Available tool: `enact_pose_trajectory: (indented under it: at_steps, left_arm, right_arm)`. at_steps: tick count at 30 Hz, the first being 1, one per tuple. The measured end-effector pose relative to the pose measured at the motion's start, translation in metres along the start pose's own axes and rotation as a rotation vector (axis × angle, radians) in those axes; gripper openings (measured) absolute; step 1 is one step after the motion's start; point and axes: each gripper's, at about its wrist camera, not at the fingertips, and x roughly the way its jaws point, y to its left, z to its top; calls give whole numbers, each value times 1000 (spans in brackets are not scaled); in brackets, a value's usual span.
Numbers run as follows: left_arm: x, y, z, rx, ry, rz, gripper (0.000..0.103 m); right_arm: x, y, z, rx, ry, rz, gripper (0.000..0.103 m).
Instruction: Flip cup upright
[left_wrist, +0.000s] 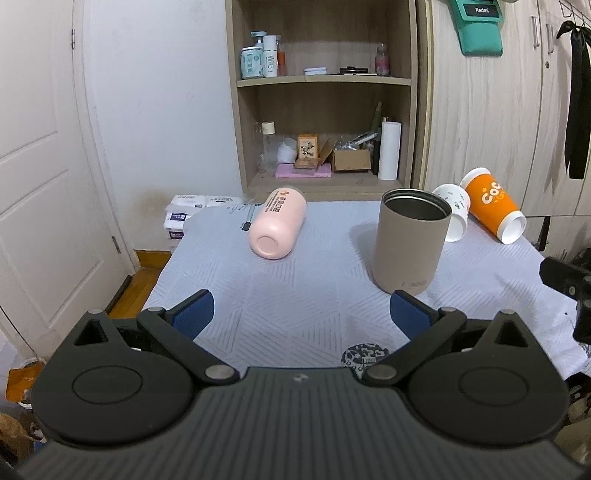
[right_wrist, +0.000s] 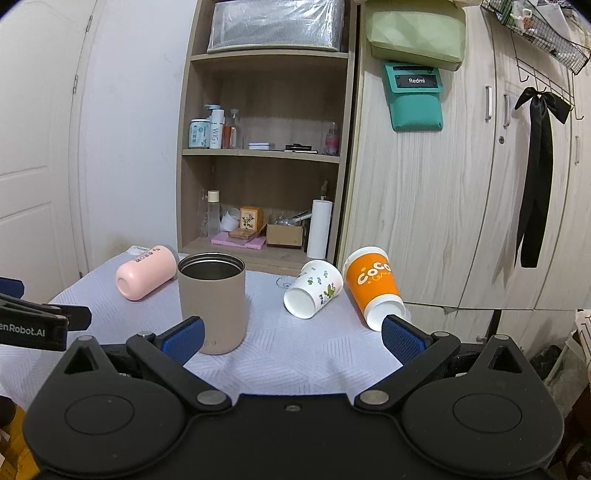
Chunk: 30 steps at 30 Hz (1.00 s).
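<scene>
A tan steel-lined cup (left_wrist: 412, 242) stands upright on the table, also in the right wrist view (right_wrist: 212, 301). A pink cup (left_wrist: 277, 227) lies on its side at the left, base toward me (right_wrist: 146, 272). A white floral cup (right_wrist: 313, 288) and an orange cup (right_wrist: 373, 286) lie on their sides at the right; both also show in the left wrist view, white cup (left_wrist: 455, 216) and orange cup (left_wrist: 493, 208). My left gripper (left_wrist: 302, 314) is open and empty, near the table's front. My right gripper (right_wrist: 293, 338) is open and empty, in front of the white cup.
The table carries a pale grey patterned cloth (left_wrist: 295, 280). A pen (left_wrist: 248, 218) lies behind the pink cup. A wooden shelf unit (right_wrist: 266, 166) with bottles and boxes stands behind the table, wardrobe doors (right_wrist: 461, 203) to its right. A white door (left_wrist: 40, 166) is at the left.
</scene>
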Motion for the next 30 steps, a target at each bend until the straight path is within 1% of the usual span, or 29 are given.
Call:
enact_pose_trajectory:
  at_steps: [17, 30]
  left_arm:
    - [5, 2, 0, -15, 39, 15, 103]
    - [7, 4, 0, -21, 56, 40, 103]
  right_arm:
    - [1, 1, -3, 6, 17, -7, 103]
    - [-2, 2, -4, -3, 13, -14, 103]
